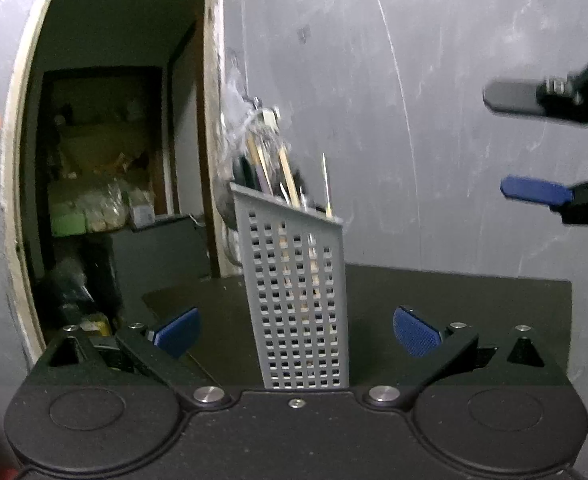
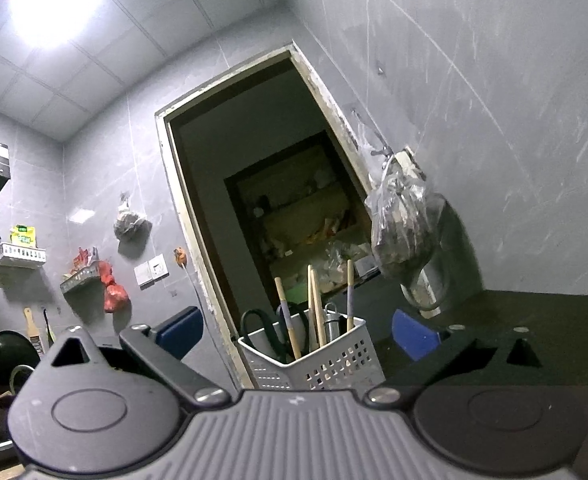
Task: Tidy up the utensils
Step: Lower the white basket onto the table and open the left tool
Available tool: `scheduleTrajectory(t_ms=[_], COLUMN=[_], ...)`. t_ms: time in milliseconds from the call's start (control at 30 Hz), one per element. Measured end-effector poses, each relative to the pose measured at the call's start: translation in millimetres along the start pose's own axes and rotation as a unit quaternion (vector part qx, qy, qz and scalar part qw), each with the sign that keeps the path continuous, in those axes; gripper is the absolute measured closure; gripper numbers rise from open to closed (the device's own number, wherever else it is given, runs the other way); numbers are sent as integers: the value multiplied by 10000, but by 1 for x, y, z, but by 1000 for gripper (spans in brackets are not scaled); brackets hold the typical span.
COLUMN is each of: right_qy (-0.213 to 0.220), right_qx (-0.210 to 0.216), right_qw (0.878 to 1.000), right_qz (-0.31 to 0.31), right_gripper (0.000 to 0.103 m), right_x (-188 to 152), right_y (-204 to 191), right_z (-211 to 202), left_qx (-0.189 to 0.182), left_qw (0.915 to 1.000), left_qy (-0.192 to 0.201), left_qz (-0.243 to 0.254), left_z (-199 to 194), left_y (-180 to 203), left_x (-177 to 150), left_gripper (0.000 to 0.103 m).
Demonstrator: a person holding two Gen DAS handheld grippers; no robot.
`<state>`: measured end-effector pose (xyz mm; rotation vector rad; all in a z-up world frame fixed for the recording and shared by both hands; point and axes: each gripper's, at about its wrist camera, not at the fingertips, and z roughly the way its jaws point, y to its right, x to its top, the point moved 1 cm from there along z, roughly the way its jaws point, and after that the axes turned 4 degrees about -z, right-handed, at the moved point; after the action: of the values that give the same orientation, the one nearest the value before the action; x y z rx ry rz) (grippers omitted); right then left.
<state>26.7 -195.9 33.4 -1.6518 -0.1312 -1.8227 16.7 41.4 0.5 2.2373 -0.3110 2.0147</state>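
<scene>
Dark matte counter (image 1: pixel 474 300): one, carrying the holder near the doorway edge. Perforated grey plastic utensil holder (image 1: pixel 300 300): one, upright, centred between left gripper (image 1: pixel 297 332) jaws, which are released and empty. Right gripper (image 2: pixel 297 334) raised above the holder, jaws released, nothing held. Wooden-handled utensils (image 2: pixel 318 312): four counted; black-handled scissors (image 2: pixel 259 330): one. Advised: descend vertically, pick one handle, avoid tipping the holder.

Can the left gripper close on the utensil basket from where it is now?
Probably yes. The left gripper is open, with the perforated basket standing on the dark counter between its blue pads. Nothing blocks it, and the right gripper is off to the side, higher up.
</scene>
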Motion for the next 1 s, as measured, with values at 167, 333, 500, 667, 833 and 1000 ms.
scheduleTrajectory(t_ms=[167,333,500,667,833,1000], right_qy=[43,-34,-292,-687,-940,-1129], right_qx=[-63,-243,-598,-876,-930,-1043], right_qw=[9999,9991,9950,9880,9853,9816], right_qz=[-67,-355,-740,-1067,-1082,-1130], right_gripper=[0,0,0,0,0,0], right_x=[2,3,2,-5,-15,-25], right_y=[-5,-17,-34,-54,-67,-75], right_z=[-19,-38,-56,-66,-76,-82], left_qx=[40,93,160,327,497,736], left_qw=[9996,9991,9983,9968,9951,9921], left_qy=[247,345,353,356,382,285], left_qz=[-87,-213,-442,-635,-771,-972], left_z=[-31,-64,-95,-117,-135,-146], left_y=[1,1,-1,-1,0,-2], left_x=[7,10,16,19,16,12], left_gripper=[1,1,1,1,1,1])
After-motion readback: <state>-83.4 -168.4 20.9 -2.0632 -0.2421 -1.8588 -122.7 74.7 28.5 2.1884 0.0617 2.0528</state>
